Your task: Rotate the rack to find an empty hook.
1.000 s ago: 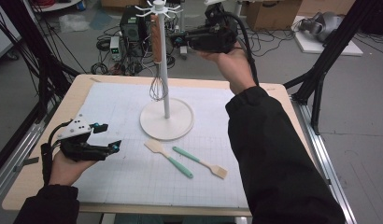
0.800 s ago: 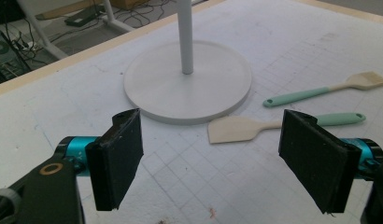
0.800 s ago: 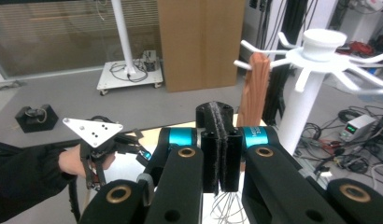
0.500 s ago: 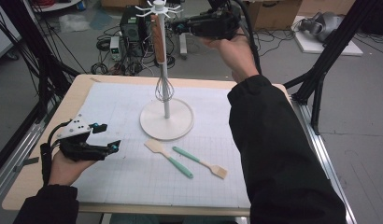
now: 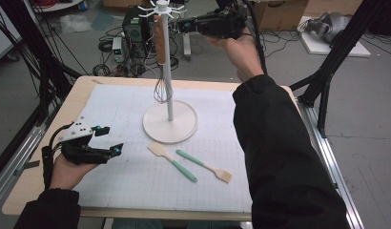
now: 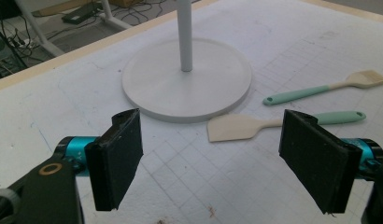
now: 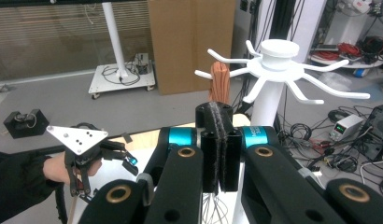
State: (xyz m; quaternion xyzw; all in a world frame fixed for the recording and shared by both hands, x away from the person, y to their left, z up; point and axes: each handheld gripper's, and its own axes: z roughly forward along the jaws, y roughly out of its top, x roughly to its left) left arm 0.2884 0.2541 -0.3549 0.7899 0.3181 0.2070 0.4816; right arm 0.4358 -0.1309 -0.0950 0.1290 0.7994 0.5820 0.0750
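Observation:
A white hook rack (image 5: pixel 167 71) stands on its round base (image 5: pixel 170 123) on the mat. A whisk with a brown handle (image 5: pixel 159 43) hangs from one of its top hooks, beside the pole. Two spatulas with teal handles (image 5: pixel 172 161) (image 5: pixel 203 165) lie in front of the base. My right gripper (image 5: pixel 183 24) is held high, level with the rack's top, with its tips just right of the whisk's handle. Its jaws are shut with nothing between them (image 7: pixel 219 116). My left gripper (image 5: pixel 112 138) rests low at the near left, open and holding nothing (image 6: pixel 213 154), facing the nearer spatula (image 6: pixel 241 127).
A white gridded mat (image 5: pixel 117 109) covers the wooden table (image 5: pixel 36 171). Black frame poles (image 5: pixel 334 62), cables and equipment stand on the floor beyond the far edge. The person's right sleeve (image 5: pixel 279 157) spans the table's right side.
My right gripper has risen a little toward the rack's top hooks and stayed shut. My left gripper has kept still and open.

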